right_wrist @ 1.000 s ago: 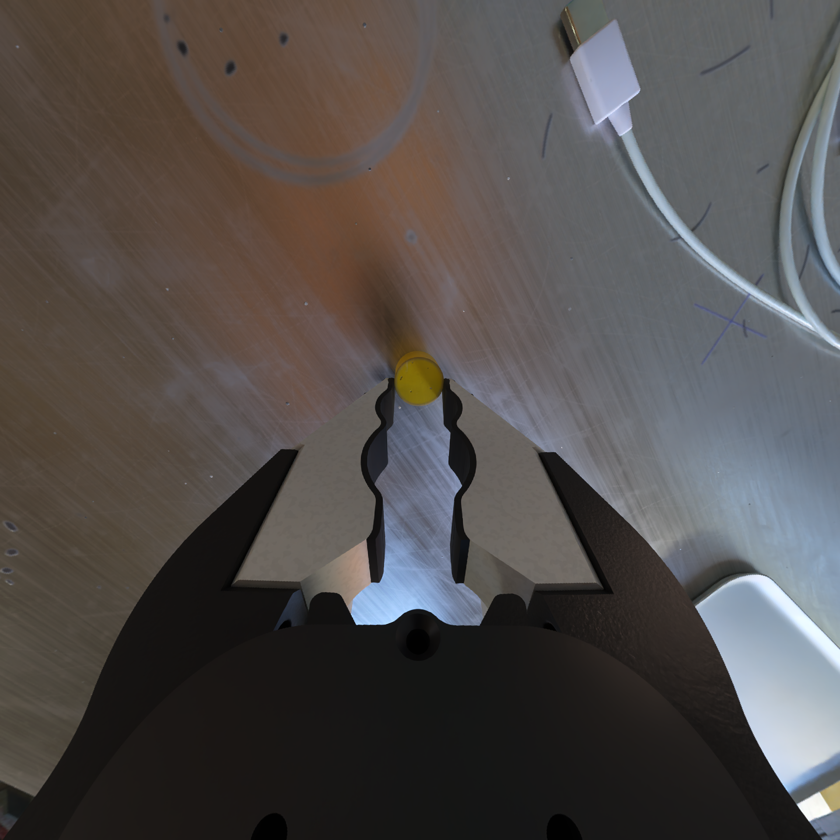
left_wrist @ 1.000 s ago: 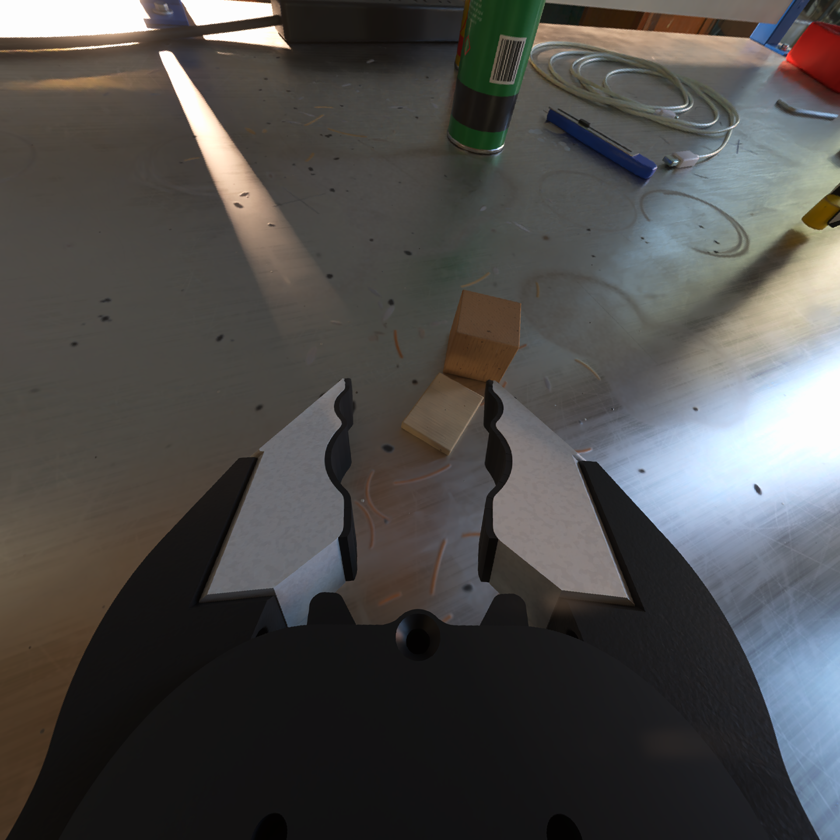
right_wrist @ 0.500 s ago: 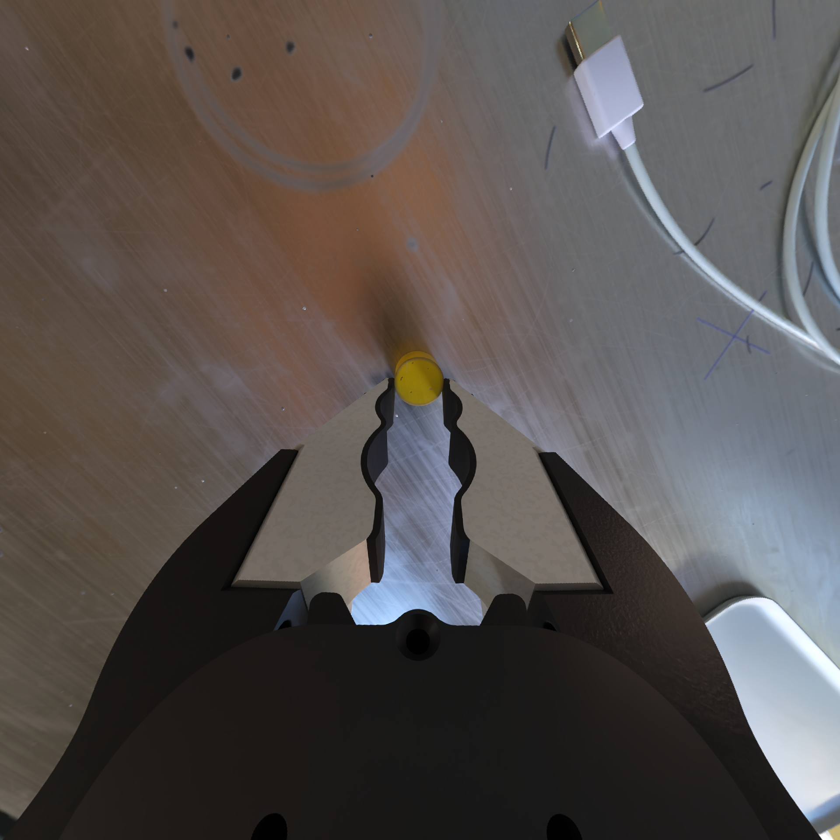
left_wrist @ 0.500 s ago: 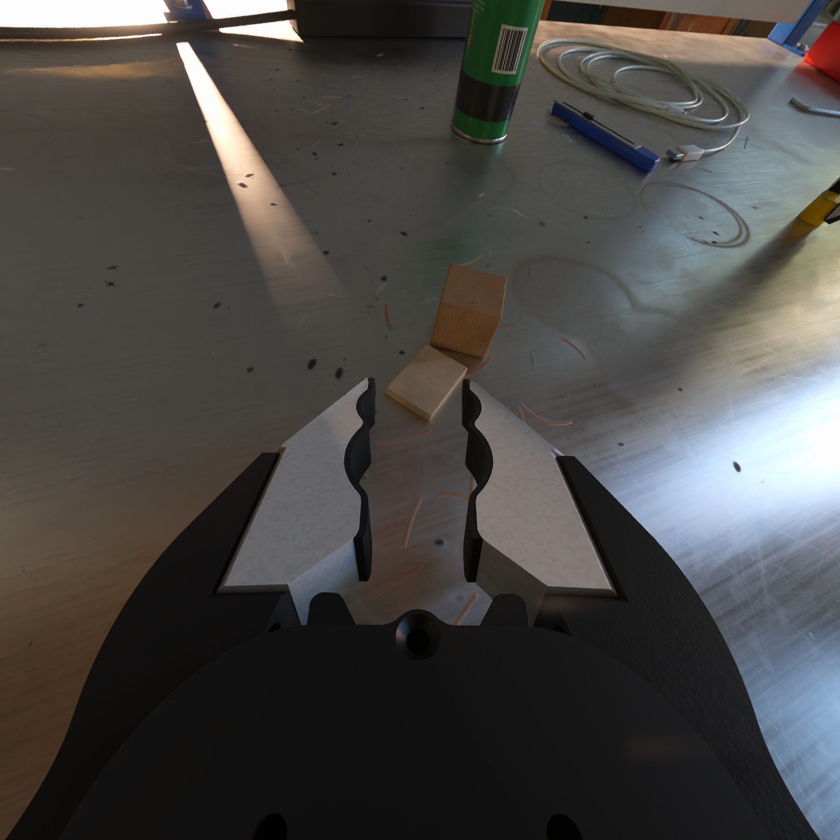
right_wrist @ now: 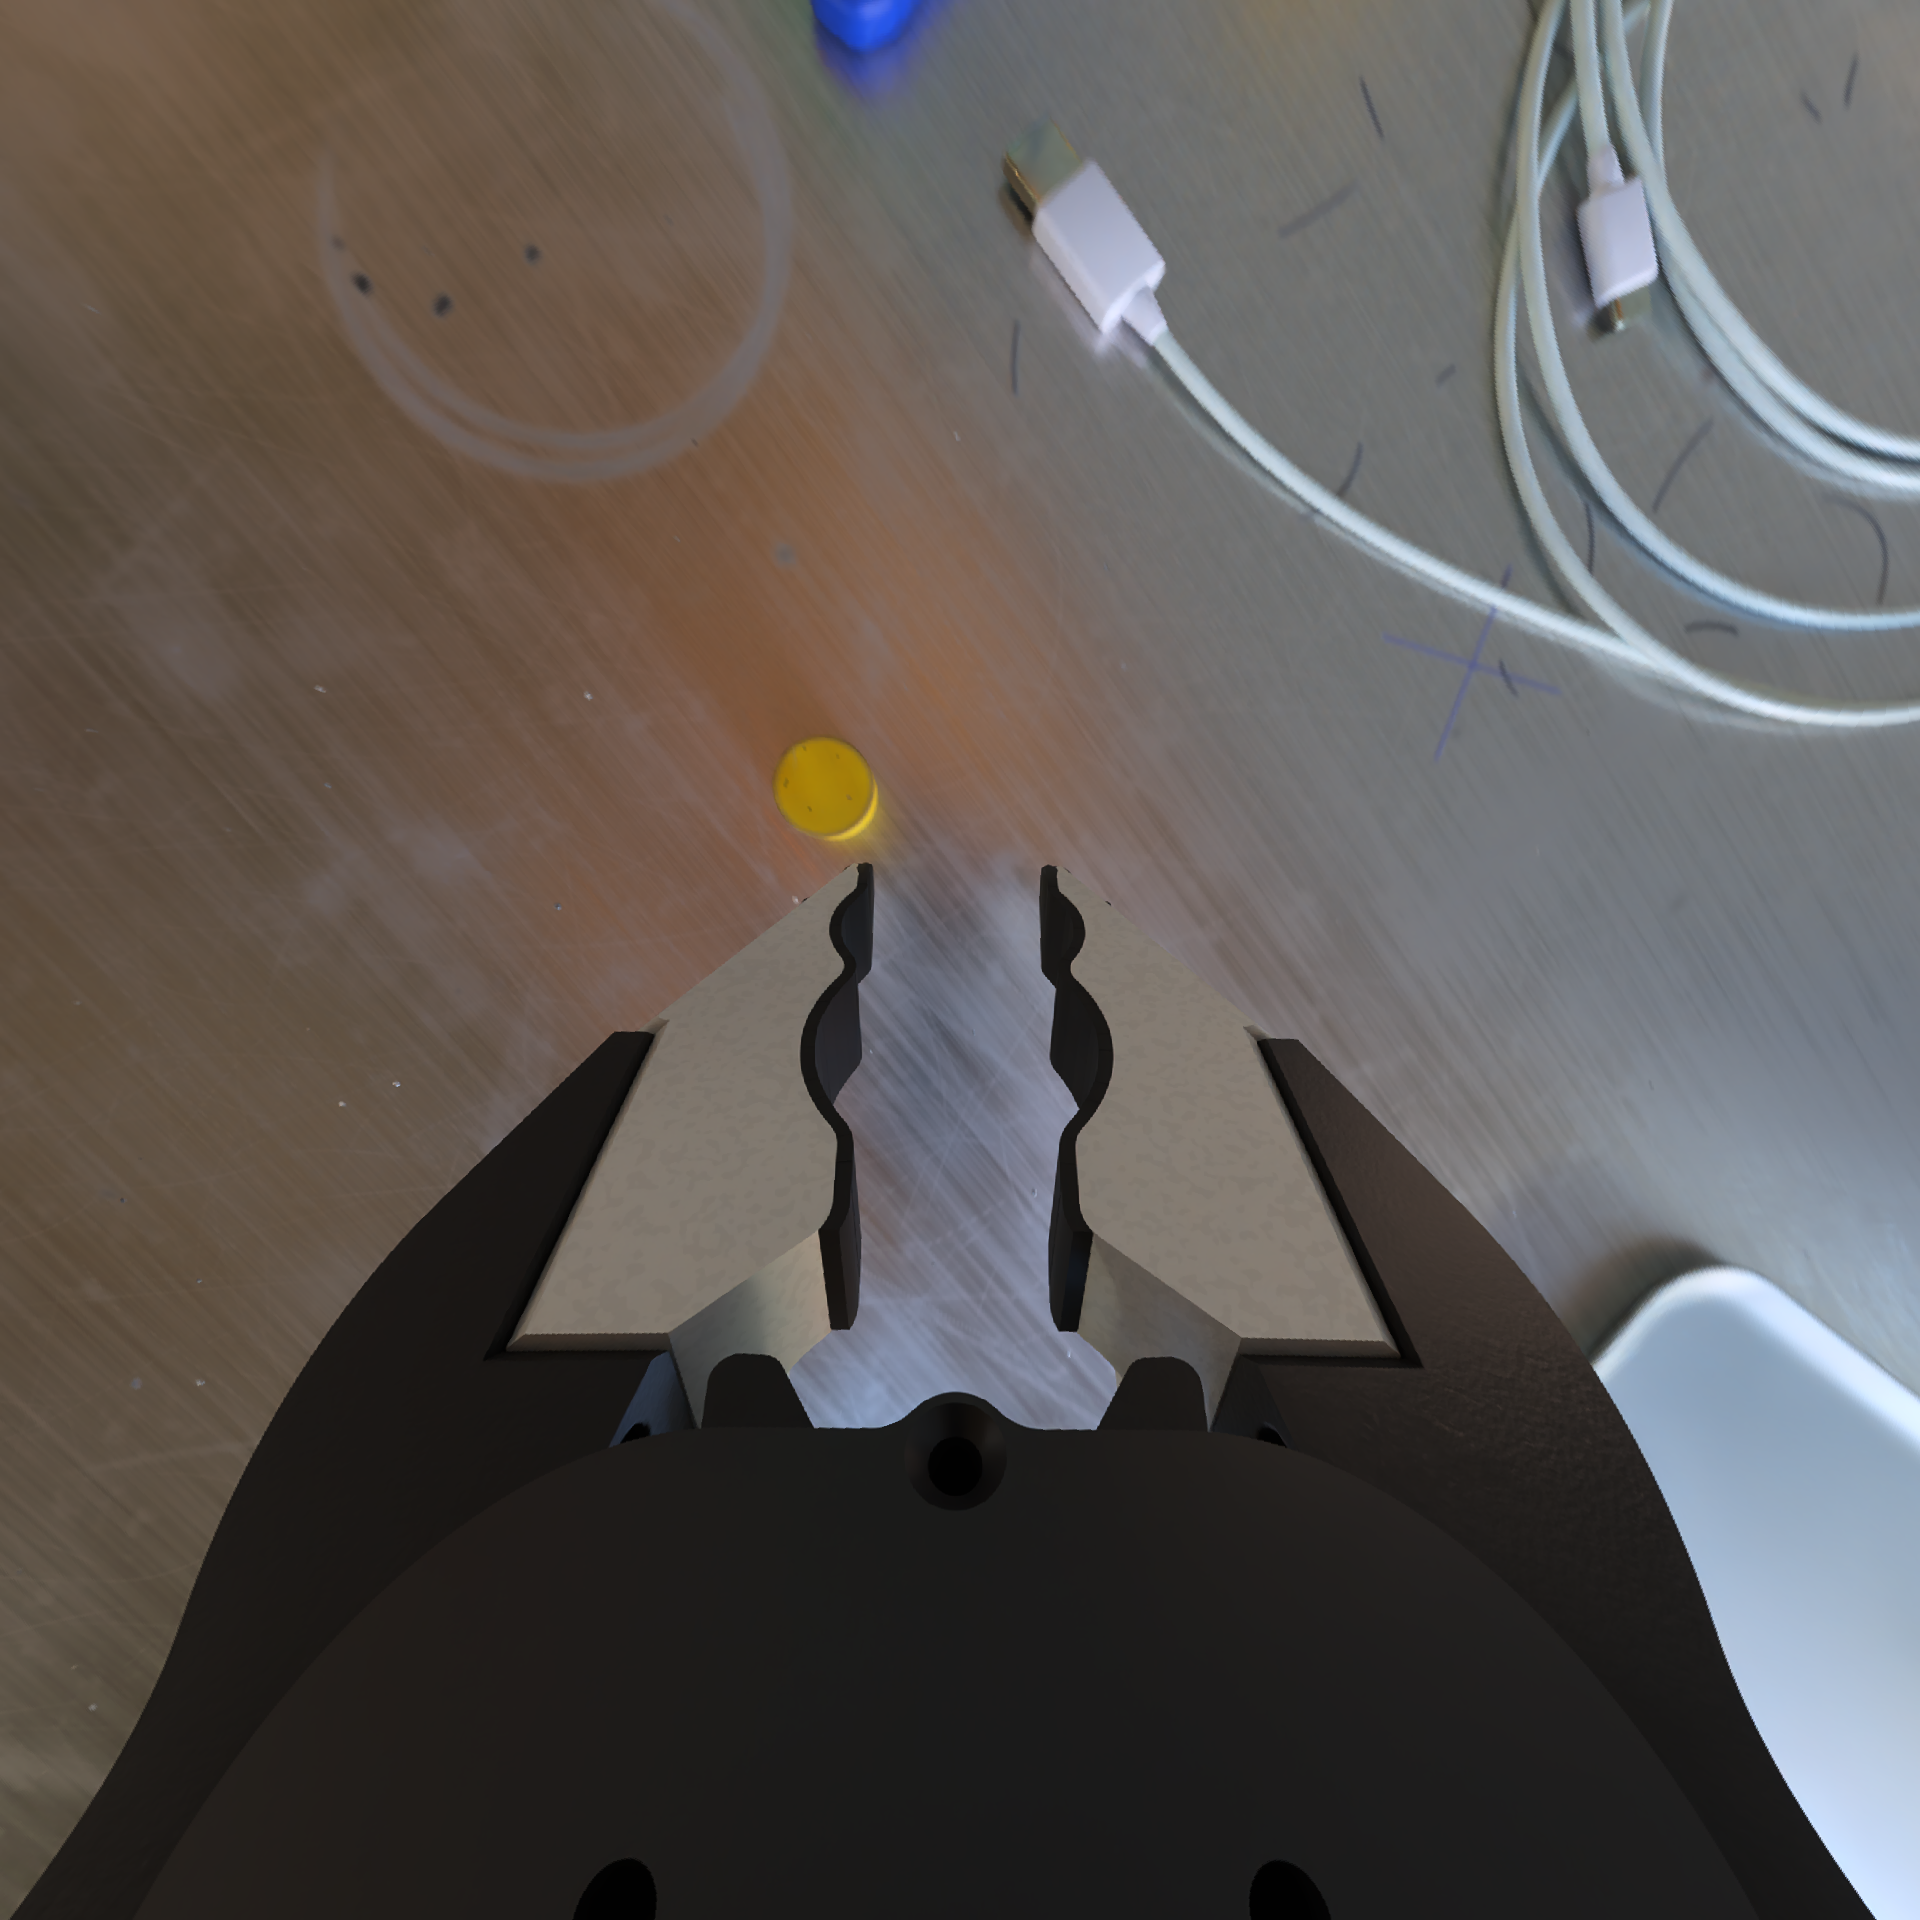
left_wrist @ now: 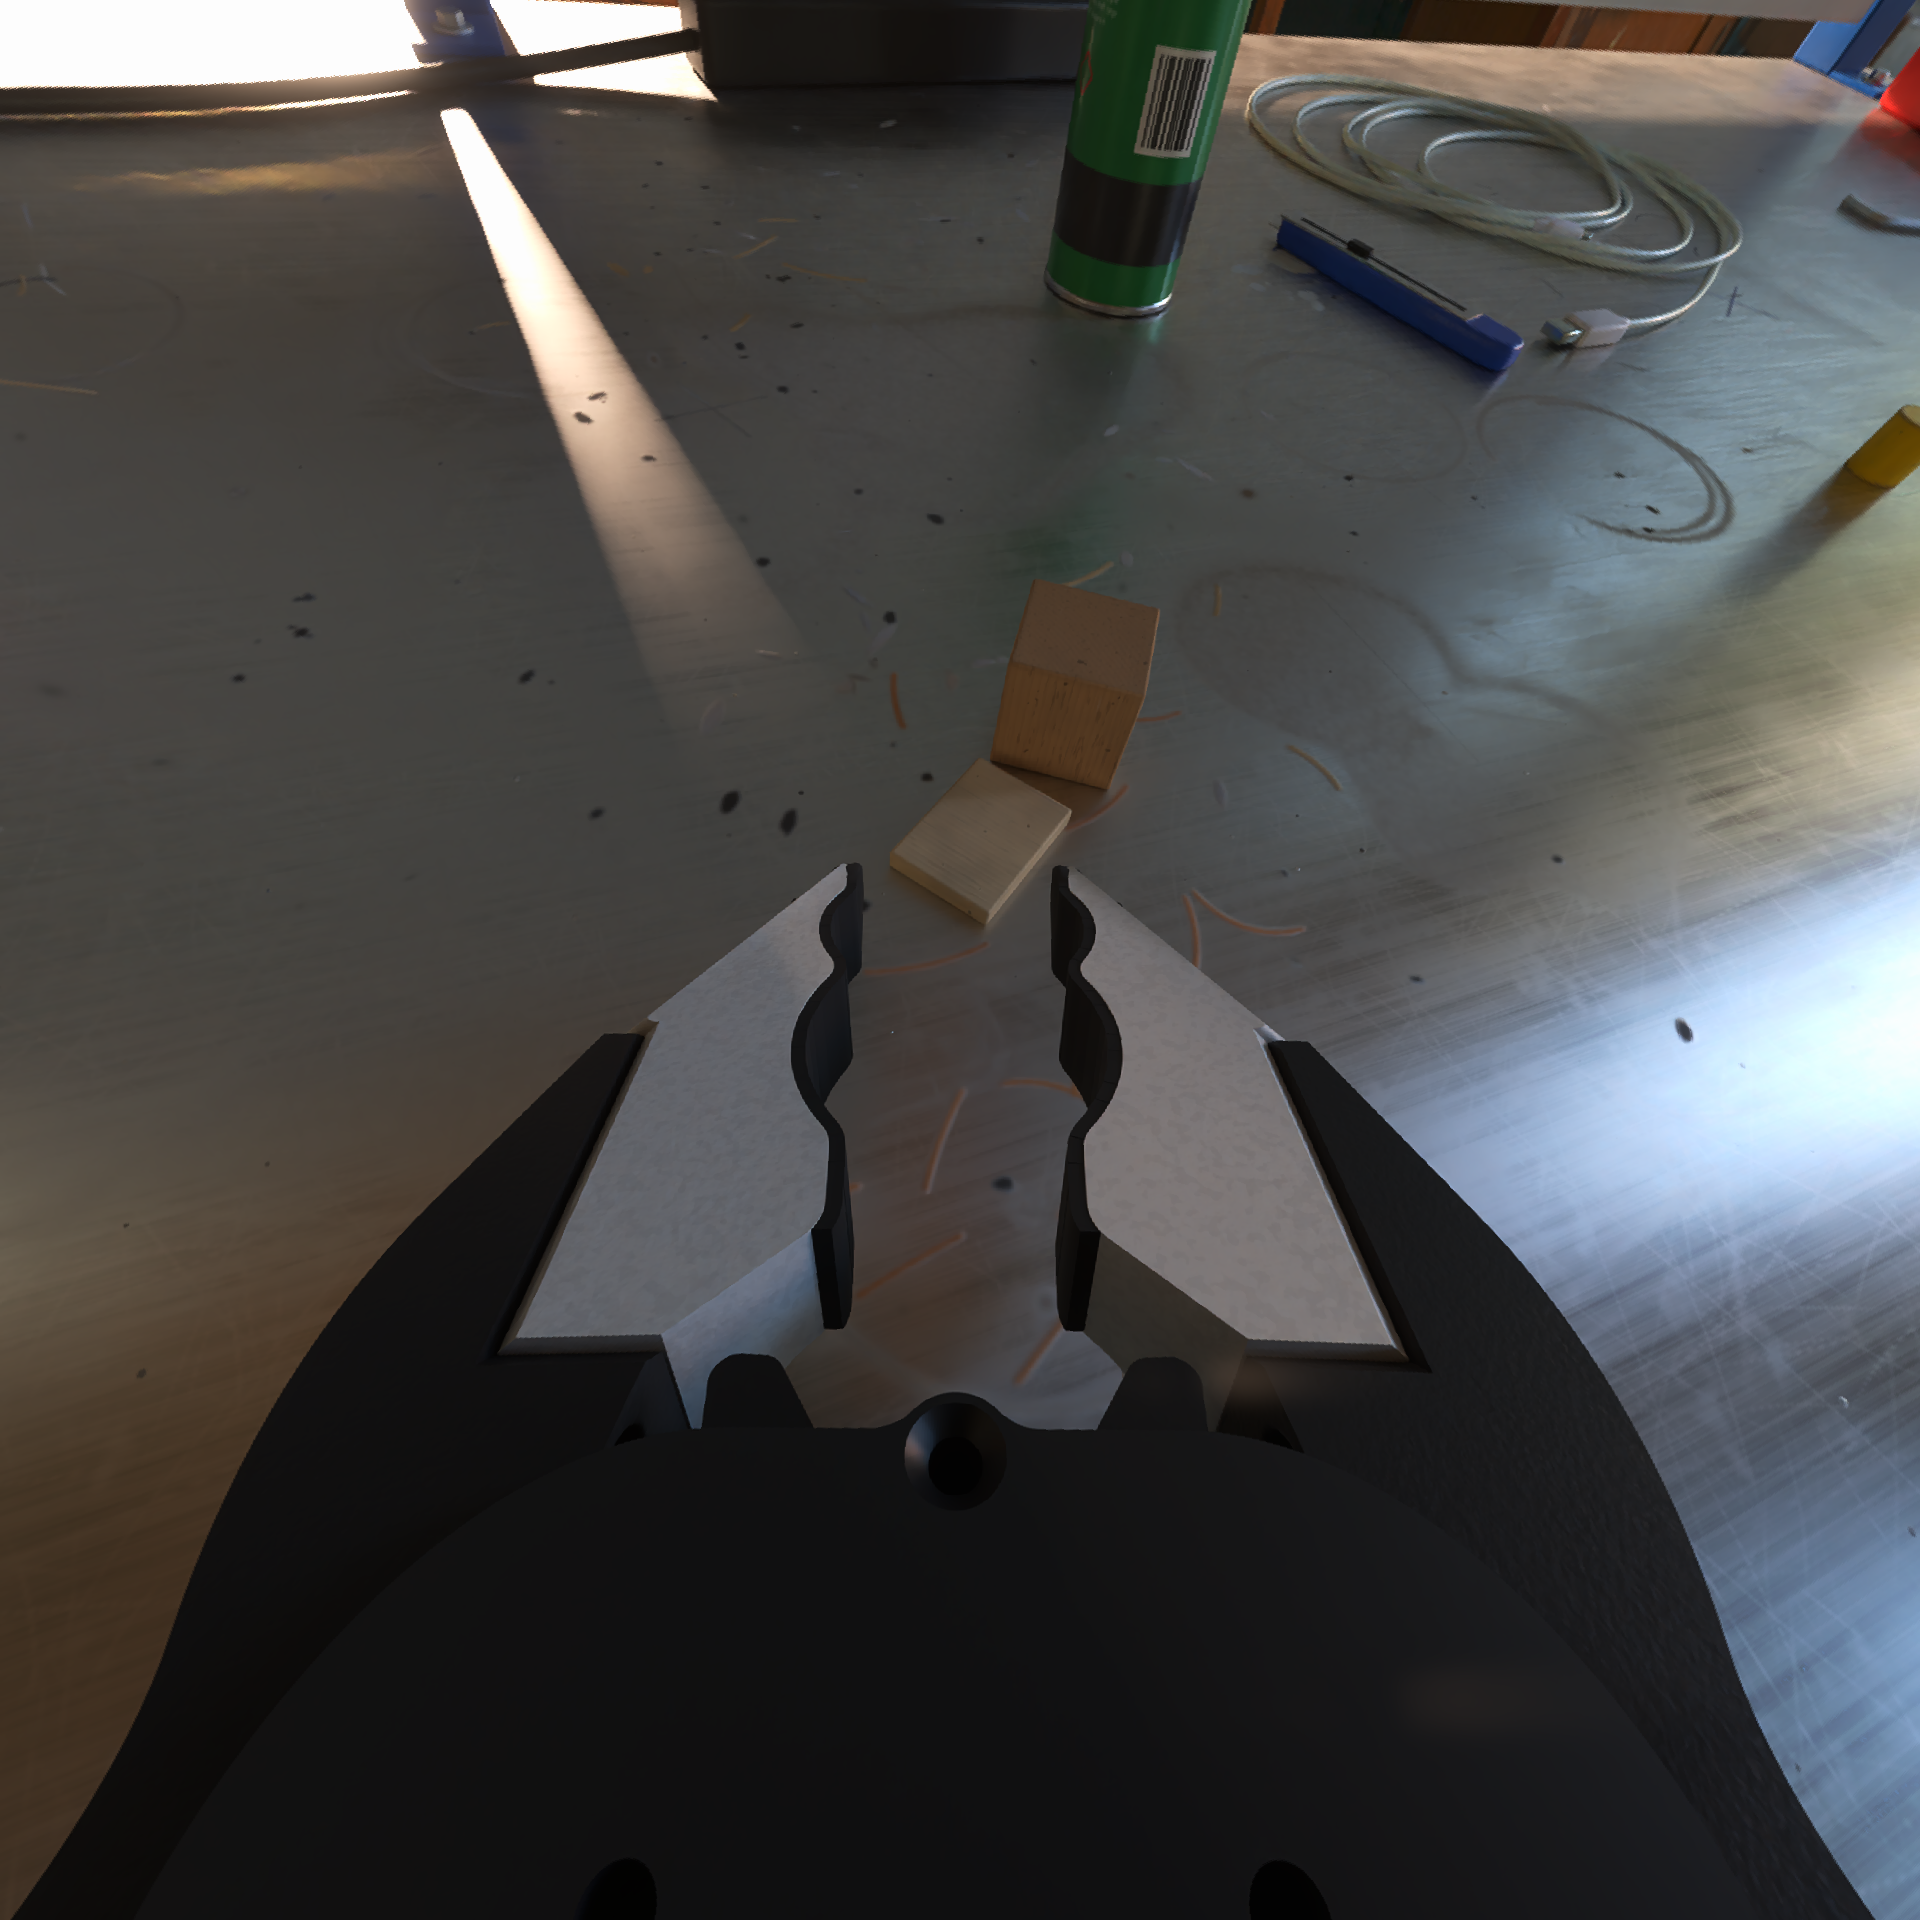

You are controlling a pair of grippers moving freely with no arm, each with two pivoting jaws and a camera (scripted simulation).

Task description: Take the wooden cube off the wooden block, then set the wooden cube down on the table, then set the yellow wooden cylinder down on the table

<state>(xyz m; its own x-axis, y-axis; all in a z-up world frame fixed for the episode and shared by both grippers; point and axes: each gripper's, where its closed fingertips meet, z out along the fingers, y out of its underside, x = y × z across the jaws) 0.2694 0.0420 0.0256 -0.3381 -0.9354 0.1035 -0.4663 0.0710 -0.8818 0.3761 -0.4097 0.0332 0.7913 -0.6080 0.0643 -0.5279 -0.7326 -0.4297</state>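
In the left wrist view the wooden cube (left_wrist: 1075, 691) stands on the metal table, touching a corner of the flat pale wooden block (left_wrist: 980, 840) in front of it. My left gripper (left_wrist: 954, 883) is open and empty, just short of the block. The yellow wooden cylinder (left_wrist: 1889, 446) stands on the table at the far right edge. In the right wrist view the cylinder (right_wrist: 826, 787) stands upright on the table, seen from above. My right gripper (right_wrist: 956, 881) is open and empty above it, with the cylinder just beyond its left fingertip.
A green spray can (left_wrist: 1138, 156), a blue utility knife (left_wrist: 1397, 291) and a coiled white cable (left_wrist: 1496, 171) lie at the back of the table. In the right wrist view the cable's white plug (right_wrist: 1091, 244) lies ahead and a white tray (right_wrist: 1787, 1527) sits at lower right.
My right gripper has opened, let go of the yellow cylinder and risen away from it. My left gripper has backed away from the block and cube and narrowed its opening.
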